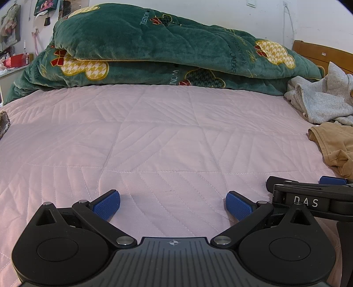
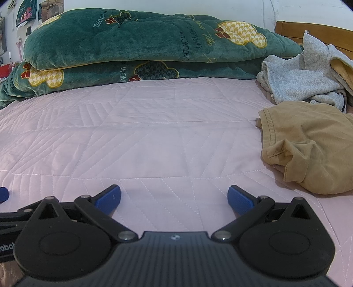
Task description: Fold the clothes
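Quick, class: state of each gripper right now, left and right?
Left gripper: open, holding nothing, above the pink bedspread.
Right gripper: open, holding nothing; the tan garment lies untouched to its right.

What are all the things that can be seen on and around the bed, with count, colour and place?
quilted bed cover: one, pale pink, spread over the bed.
plush blanket: one, dark green with yellow houndstooth shapes, folded along the far side.
sweatshirt: one, grey, crumpled at far right.
tan garment: one, tan, crumpled at right, nearer than the sweatshirt.
headboard: one, brown wood, far right corner.
wall: white, behind the bed, with hanging items at far left.
red container: one, on a surface at far left.
left tool: black with blue pads, open, over the cover.
right tool: same colours, open, empty.
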The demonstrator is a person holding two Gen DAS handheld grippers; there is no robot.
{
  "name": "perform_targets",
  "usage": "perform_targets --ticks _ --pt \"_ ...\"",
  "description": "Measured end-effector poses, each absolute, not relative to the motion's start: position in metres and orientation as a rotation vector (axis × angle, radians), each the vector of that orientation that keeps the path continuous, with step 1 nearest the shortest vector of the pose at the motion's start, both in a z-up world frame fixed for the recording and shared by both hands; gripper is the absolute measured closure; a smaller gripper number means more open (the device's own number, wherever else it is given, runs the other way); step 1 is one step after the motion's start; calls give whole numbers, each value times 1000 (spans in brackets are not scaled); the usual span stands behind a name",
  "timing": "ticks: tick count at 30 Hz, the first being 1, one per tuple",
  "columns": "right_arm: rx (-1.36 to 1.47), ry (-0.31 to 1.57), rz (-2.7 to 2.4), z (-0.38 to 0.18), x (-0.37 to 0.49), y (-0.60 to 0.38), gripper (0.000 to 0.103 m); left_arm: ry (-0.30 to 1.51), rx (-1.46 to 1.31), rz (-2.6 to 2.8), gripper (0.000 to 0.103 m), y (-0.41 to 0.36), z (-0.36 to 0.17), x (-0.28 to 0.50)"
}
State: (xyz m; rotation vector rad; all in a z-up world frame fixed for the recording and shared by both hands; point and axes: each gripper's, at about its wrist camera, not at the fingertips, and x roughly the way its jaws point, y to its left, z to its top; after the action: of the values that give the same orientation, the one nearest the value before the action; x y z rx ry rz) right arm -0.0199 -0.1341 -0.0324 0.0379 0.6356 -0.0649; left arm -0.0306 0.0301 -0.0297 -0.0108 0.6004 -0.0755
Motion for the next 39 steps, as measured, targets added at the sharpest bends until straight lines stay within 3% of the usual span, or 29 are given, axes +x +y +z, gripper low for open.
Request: perform_targets --ticks 39 --pt "43 637 -75 -31 -21 -133 0 600 17 -85 0 29 -28 -33"
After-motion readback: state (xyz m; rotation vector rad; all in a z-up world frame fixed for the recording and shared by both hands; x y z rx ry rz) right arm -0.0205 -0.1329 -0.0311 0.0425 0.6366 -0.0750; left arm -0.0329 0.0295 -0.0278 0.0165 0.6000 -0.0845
